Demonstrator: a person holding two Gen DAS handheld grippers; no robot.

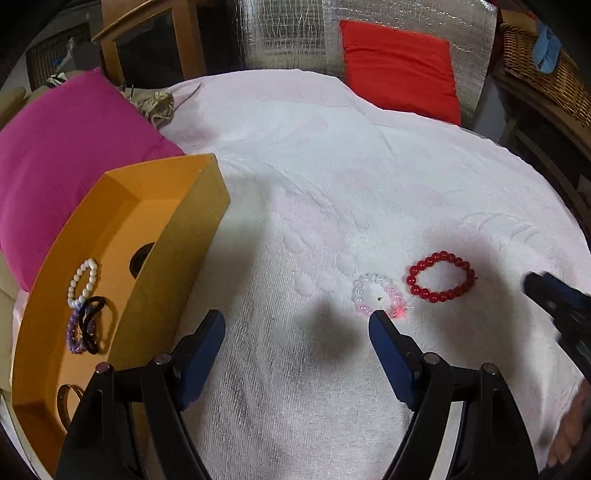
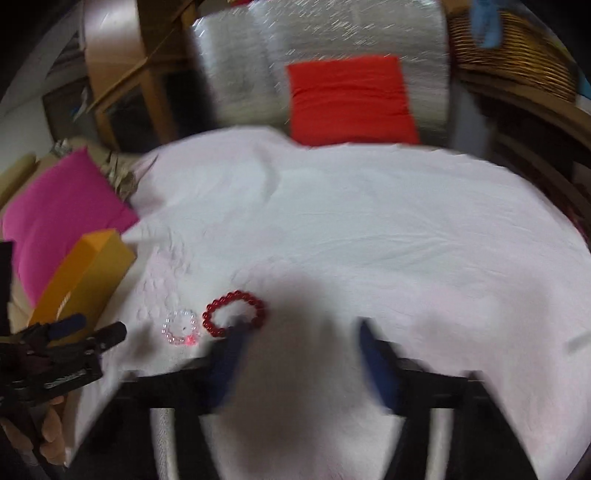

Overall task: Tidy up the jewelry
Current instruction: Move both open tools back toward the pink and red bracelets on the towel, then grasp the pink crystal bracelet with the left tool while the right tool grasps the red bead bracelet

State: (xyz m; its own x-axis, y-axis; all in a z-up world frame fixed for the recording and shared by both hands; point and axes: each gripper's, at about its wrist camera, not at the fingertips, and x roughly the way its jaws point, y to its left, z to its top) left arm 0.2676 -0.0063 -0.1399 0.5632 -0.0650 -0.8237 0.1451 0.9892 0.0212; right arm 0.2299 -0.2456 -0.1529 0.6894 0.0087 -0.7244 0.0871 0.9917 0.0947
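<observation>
The left gripper (image 1: 297, 325) hangs over a white towel (image 1: 332, 184) with its blue-padded jaws spread wide and nothing between them; its right pad's tip sits just in front of a pale pink-and-clear bead bracelet (image 1: 376, 297), hiding part of the loop's near edge. Just right of that lies a red bead bracelet (image 1: 439, 277), flat on the towel and apart from the pale one. To the left stands an open orange box (image 1: 177, 258), and inside it are a white bead bracelet (image 1: 84, 277), a purple bead bracelet (image 1: 74, 328) and a black hair tie (image 1: 92, 321), overlapping in a small heap; a gold bangle (image 1: 66, 402) at the box's near end is partly cut off by the gripper's black arm. In the right wrist view, which is badly smeared by motion blur, the right gripper (image 2: 299, 336) has its blue jaws apart with only towel between them; its left pad overlaps the near side of the red bracelet, and whether it touches the beads cannot be told. A hand (image 2: 48, 428) holding the left gripper shows at that view's lower left edge. Beyond the towel lie a magenta cushion (image 1: 74, 155) on the left and a red cushion (image 1: 399, 70) against silver foil padding (image 1: 288, 33), with a wicker basket (image 1: 539, 59) cut off at the upper right.
</observation>
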